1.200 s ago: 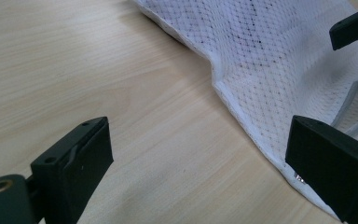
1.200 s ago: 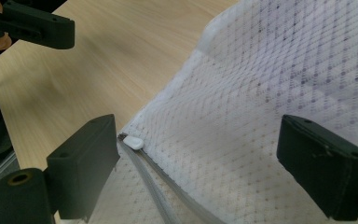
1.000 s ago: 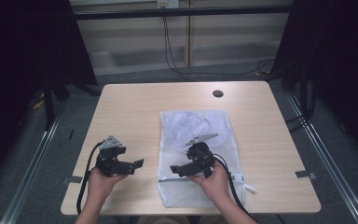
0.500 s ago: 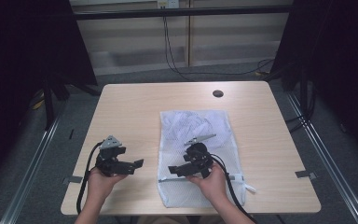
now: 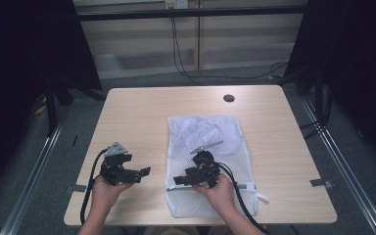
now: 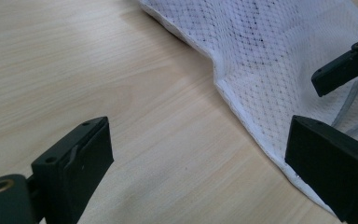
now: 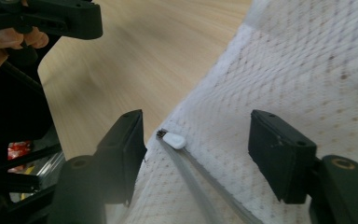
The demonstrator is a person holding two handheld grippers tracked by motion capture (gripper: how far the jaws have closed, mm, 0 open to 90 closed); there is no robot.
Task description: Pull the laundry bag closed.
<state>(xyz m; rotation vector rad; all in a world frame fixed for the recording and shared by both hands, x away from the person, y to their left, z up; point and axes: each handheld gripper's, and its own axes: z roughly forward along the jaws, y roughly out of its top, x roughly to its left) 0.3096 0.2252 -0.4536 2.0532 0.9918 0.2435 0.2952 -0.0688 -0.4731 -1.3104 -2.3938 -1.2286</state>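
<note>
Wooden table (image 5: 142,117) carries a white mesh laundry bag (image 5: 210,142) lying flat, something pale bunched inside at its far half. The work in hand looks like opening the bag's zipper, and it is barely begun: nothing gripped yet, zipper (image 7: 200,182) seemingly shut along the near edge. The right gripper (image 5: 183,180) sits on the near left part of the bag; in the right gripper view its jaws straddle the bag's edge, one jaw over bare wood on the left, the other over mesh on the right, the white zipper pull (image 7: 174,140) lying between them, closer to the left jaw and just ahead of it. The jaws have just been closing in on the pull, but the pads are not touching it, so ungripped, gap on both sides. The left gripper (image 5: 144,172) hovers over bare table left of the bag, jaws spread wide with nothing between; the bag edge (image 6: 223,88) runs ahead of and under its right jaw. Left to do, likely: pinch the pull, have the left gripper pin the bag, draw the zipper along.
</note>
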